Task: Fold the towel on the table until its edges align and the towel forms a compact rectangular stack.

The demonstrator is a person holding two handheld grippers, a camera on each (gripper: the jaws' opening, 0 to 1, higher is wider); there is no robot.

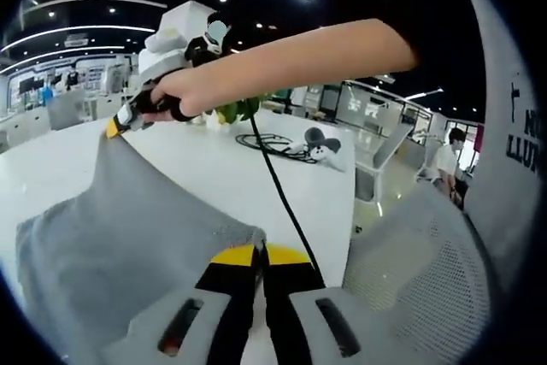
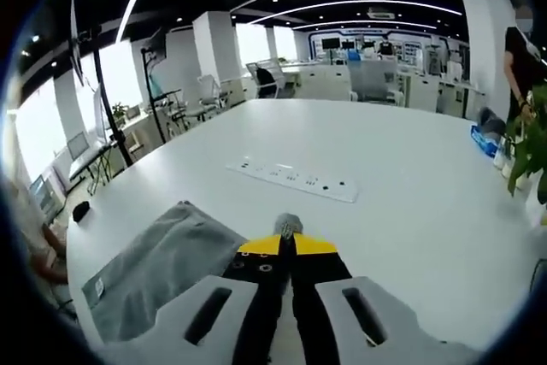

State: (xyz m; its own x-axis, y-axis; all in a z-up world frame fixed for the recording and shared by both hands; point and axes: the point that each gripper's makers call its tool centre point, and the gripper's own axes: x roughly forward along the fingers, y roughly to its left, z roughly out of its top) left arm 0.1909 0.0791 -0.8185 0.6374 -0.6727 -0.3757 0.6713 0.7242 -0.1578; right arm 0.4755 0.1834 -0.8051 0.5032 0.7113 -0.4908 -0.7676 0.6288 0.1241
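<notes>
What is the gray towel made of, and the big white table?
The towel looks like soft, matte woven cloth: it sags and creases between the grippers. The table looks like hard, smooth, slightly glossy laminate or painted board; which one is unclear.

surface: a wide white table (image 2: 410, 168), glossy, running ahead of both grippers
towel: a grey towel (image 1: 128, 220) lies partly on the table, to the left of the left gripper's jaws (image 1: 259, 256), one corner lifted off it
towel label: a small white tag (image 2: 98, 289) on the cloth's near edge, left of the right gripper (image 2: 288, 237)
power strip: a long white power strip (image 2: 291, 179) lies flat, ahead of the right gripper
cable: a black cable (image 1: 282, 185) runs across the table from beside the left gripper to a coil (image 1: 273, 144) farther ahead
</notes>
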